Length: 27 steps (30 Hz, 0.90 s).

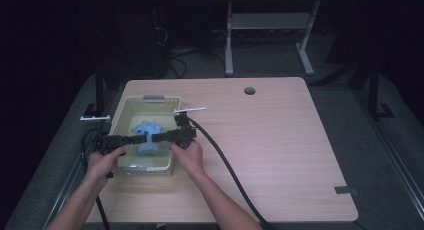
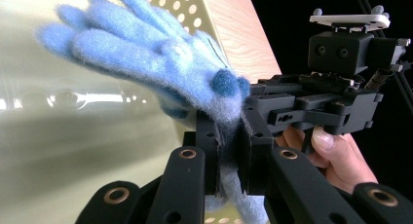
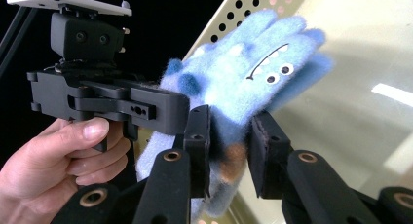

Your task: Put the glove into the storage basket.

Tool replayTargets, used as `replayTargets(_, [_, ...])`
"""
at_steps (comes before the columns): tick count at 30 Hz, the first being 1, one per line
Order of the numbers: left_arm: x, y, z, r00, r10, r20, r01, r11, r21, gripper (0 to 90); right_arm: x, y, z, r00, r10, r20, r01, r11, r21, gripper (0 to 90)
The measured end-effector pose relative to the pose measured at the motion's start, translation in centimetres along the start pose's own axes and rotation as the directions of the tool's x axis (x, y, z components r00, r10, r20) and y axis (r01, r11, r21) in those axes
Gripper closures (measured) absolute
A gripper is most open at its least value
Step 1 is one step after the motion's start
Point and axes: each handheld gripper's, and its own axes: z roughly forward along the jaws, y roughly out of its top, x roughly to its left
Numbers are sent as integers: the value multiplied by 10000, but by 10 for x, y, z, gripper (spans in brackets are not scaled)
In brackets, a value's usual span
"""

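Black jaws of the left gripper (image 2: 229, 156) are clamped hard on the cuff of the blue glove (image 2: 160, 63), pads pressed flat into the fleece, nothing slack there. Right gripper (image 3: 229, 151) has its jaws partly apart around the same cuff: the left pad touches the fabric, the right pad stands off with a visible gap, so it isn't really gripping. Glove (image 1: 146, 135) hangs between the two grippers above the basket (image 1: 131, 104), fingers fanned out over the basket floor toward its far wall, cuff toward the near wall; in the right gripper view the printed face side (image 3: 270, 70) is turned to that camera. Left gripper (image 1: 131, 138) comes in over the basket's left wall, right gripper (image 1: 161, 136) over its right wall, both roughly level. My read: this is a handover or a release over the basket. To do it clean, keep the left clamp as is until the right one is either fully off or fully re-seated, don't let both go half-loose at once. If re-gripping, bite deeper on the cuff hem, not on loose fuzz. Keep the glove centred inside the basket walls so it lands on the floor, not draped over the rim (image 1: 150, 167). Risk: fleece snagging on a pad edge and dragging along when the right gripper backs out.
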Motion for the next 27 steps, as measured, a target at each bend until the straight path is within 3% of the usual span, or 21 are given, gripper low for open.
replayTargets(10, [2, 1, 1, 9999, 16, -170, -14, 9999, 100, 811, -4, -1, -10, 9993, -90, 357, 96, 9998, -186, 665])
replayTargets(17, [2, 4, 6, 9953, 80, -967, -39, 9991, 429, 810, -5, -2, -20, 9991, -78, 414, 93, 9992, -382, 665])
replayTargets(20, [-2, 8, 9, 9879, 311, -1521, -206, 9973, 698, 810, -3, -2, -24, 9992, -111, 373, 128, 9989, -450, 665])
replayTargets(23, [-4, 12, 16, 9804, 328, -1943, -122, 9943, 1062, 809, 1, -2, -30, 9994, -229, 271, 243, 9982, -540, 665])
replayTargets(24, [-4, 12, 16, 9804, 328, -1943, -122, 9943, 1062, 809, 1, -2, -30, 9994, -229, 271, 243, 9982, -540, 665])
replayTargets(25, [-3, 14, 18, 9756, 528, -2130, -246, 9909, 1326, 807, 3, -4, -33, 9995, -254, 189, 264, 9981, -564, 665])
replayTargets(27, [-4, 15, 23, 9692, 478, -2415, -87, 9870, 1606, 805, 4, -6, -37, 9994, -302, 152, 310, 9978, -588, 665])
